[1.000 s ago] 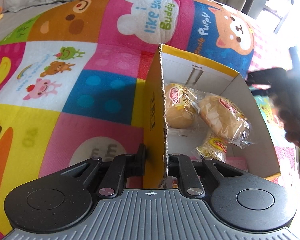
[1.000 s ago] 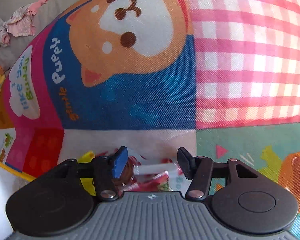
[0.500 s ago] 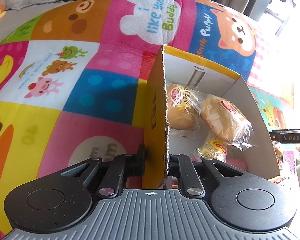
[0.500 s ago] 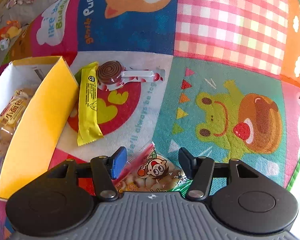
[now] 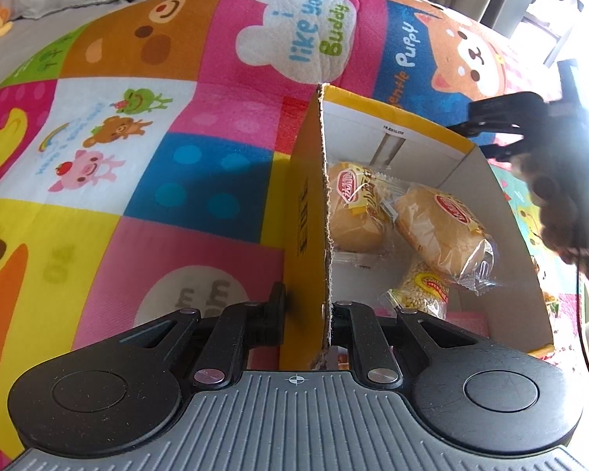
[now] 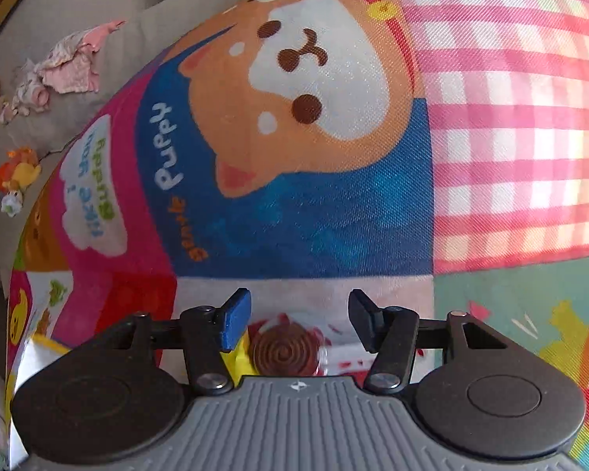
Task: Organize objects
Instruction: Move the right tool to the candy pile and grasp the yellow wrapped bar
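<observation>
My left gripper [image 5: 306,306] is shut on the near wall of a yellow cardboard box [image 5: 306,204]. Inside the box lie two wrapped buns [image 5: 353,212] [image 5: 443,231] and a small snack packet [image 5: 424,286]. My right gripper [image 6: 298,314] is open, low over the play mat, with a brown spiral lollipop [image 6: 284,353] in a clear wrapper between its fingers. A yellow wrapped bar [image 6: 237,361] peeks out beside the lollipop. The right gripper also shows at the right edge of the left wrist view [image 5: 530,121].
The colourful cartoon play mat [image 6: 333,216] covers the floor. A corner of the box [image 6: 31,353] shows at the lower left of the right wrist view. Grey bedding with pink clothes [image 6: 70,66] and a small toy [image 6: 15,172] lies beyond the mat.
My right gripper came down from a higher look over the mat and now straddles the lollipop, still open. My left gripper keeps its hold on the box wall.
</observation>
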A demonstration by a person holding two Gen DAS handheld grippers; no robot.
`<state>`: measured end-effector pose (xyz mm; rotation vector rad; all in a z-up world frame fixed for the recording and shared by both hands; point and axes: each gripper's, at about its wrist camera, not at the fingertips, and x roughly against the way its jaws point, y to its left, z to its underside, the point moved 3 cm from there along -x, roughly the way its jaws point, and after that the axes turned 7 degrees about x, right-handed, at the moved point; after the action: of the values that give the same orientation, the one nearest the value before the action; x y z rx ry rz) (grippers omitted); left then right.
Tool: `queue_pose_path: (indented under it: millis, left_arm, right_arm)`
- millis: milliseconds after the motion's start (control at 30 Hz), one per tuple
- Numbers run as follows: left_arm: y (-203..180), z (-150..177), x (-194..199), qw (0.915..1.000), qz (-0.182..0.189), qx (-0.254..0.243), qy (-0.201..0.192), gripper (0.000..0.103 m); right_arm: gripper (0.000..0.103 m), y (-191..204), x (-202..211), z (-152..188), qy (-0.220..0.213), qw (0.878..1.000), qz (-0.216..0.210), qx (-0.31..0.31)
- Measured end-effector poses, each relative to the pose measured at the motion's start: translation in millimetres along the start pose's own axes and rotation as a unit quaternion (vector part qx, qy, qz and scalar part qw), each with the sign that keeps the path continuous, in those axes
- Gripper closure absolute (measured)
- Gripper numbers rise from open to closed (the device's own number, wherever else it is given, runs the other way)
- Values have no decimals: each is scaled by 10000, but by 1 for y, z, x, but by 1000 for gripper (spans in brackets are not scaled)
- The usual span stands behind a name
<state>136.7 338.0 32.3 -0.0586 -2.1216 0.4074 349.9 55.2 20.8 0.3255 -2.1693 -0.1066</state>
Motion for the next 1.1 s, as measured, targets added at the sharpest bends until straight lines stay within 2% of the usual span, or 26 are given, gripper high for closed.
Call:
queue_pose_path:
  millis: [33, 100, 167, 267, 400, 533, 600, 733, 867, 967, 1033, 1100]
  left_arm:
    - [0, 0, 0, 10000, 5, -3, 5, 88]
    - [1, 0, 0, 10000, 29, 14, 19, 87]
    - [1, 0, -2, 10000, 33, 34, 27, 87]
    - [0, 0, -3, 10000, 11, 38, 11, 87]
    - [1, 1, -4, 10000, 43, 47, 14, 87]
    - [3, -1, -5, 9999, 55, 88, 10, 86]
    - [3, 0, -5, 9999, 57, 123, 1, 86]
    - [2, 0, -5, 9999, 21, 160, -6, 86]
    - [1, 0, -6, 9999, -36, 164, 17, 87]
    - [1, 1, -6, 9999, -47, 154, 34, 87]
    - [1, 1, -6, 9999, -35, 135, 34, 87]
    - [2, 0, -6, 9999, -26, 149, 36, 87]
  right_arm:
    - [60, -3, -8, -4, 81, 9999, 30, -103]
    - [65, -7, -17, -4, 235, 9996, 34, -151]
    - [66, -4, -15, 4, 351, 9992, 61, 206]
    - [66, 2, 1, 31, 449, 9956, 44, 825]
    - [66, -2, 33, 74, 610, 9893, 7, 1325]
    - [65, -6, 63, 104, 726, 9811, 329, 1762]
    - [65, -3, 79, 110, 574, 9787, 350, 1941]
    - [65, 13, 94, 104, 272, 9827, -138, 1824]
    - [65, 28, 71, 83, 231, 9873, -459, 1503]
    - [63, 29, 43, 73, 325, 9915, -283, 1227]
    - [67, 24, 35, 72, 413, 9939, -540, 869]
    - [74, 22, 40, 77, 400, 9946, -509, 809]
